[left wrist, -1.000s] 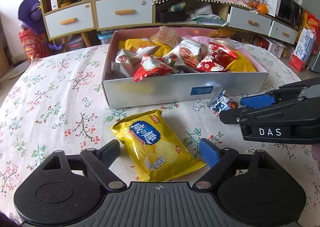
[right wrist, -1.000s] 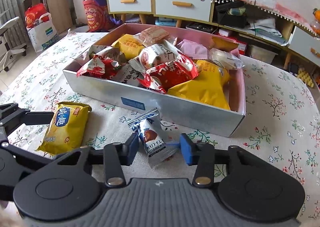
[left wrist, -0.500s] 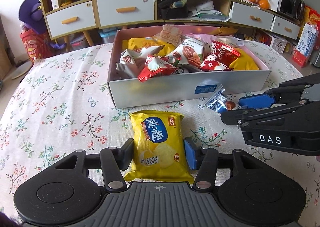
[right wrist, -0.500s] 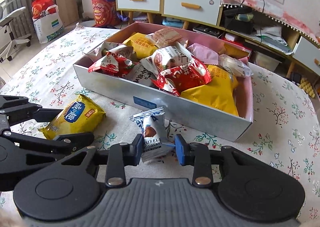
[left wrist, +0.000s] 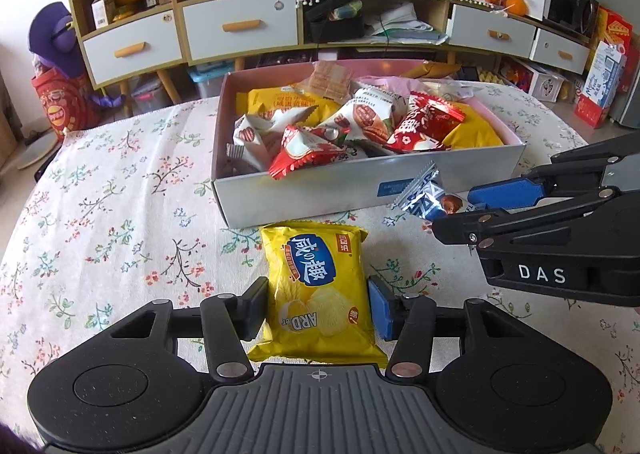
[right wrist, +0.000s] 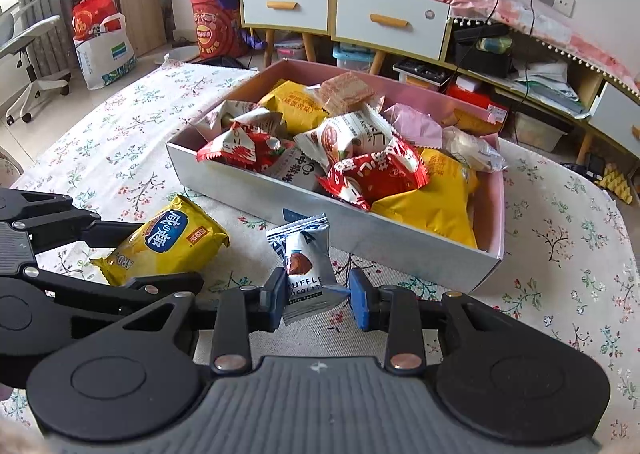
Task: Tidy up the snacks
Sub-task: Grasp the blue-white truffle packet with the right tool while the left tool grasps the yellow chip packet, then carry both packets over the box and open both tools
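Yellow chip packet point(left wrist: 318, 286) and blue-white truffle packet point(right wrist: 306, 274) seemingly lifted before snack-filled box point(right wrist: 404, 248).

— What did the right gripper point(right wrist: 316, 300) have between its fingers?

— A small silver-blue chocolate truffle packet point(right wrist: 306, 270), pinched at its lower end, the upper end standing up towards the box point(right wrist: 400, 250).

— And the box?

— Grey outside, pink inside, heaped with red, white and yellow snack packets, on the floral tablecloth point(right wrist: 560, 254).

— Anything to the left?

— The left gripper point(right wrist: 132, 258) reached in there, clamped on a yellow chip bag point(right wrist: 176, 246) with a blue label.
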A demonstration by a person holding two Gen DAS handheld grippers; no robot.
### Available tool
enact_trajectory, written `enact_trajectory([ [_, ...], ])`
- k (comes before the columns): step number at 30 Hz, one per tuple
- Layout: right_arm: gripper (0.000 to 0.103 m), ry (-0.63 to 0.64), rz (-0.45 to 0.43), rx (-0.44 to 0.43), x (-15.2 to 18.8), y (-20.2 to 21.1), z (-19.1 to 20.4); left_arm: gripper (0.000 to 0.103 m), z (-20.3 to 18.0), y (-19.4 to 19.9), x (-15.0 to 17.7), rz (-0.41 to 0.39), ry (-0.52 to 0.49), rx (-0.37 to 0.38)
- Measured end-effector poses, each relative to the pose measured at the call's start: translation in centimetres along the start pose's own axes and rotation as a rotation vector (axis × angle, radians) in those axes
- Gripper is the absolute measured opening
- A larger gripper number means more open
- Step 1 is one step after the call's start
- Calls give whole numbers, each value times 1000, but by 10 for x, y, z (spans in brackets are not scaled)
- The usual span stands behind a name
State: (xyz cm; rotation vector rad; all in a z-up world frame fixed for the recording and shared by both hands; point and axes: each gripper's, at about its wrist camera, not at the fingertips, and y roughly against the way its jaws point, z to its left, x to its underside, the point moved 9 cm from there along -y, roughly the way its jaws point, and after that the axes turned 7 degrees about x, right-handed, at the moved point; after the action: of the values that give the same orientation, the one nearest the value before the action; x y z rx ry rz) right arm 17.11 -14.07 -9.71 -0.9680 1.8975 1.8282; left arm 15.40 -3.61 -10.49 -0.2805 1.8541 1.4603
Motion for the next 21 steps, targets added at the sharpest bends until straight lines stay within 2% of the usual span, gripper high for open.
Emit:
enact_trajectory([
  [13, 30, -43, -54, -1, -15, 24, -10, 49, -5, 21, -12, -41, -35, 50],
  [21, 30, -145, -101, 44, -35, 30, -34, 49, -9, 30, -47, -121, -25, 61],
])
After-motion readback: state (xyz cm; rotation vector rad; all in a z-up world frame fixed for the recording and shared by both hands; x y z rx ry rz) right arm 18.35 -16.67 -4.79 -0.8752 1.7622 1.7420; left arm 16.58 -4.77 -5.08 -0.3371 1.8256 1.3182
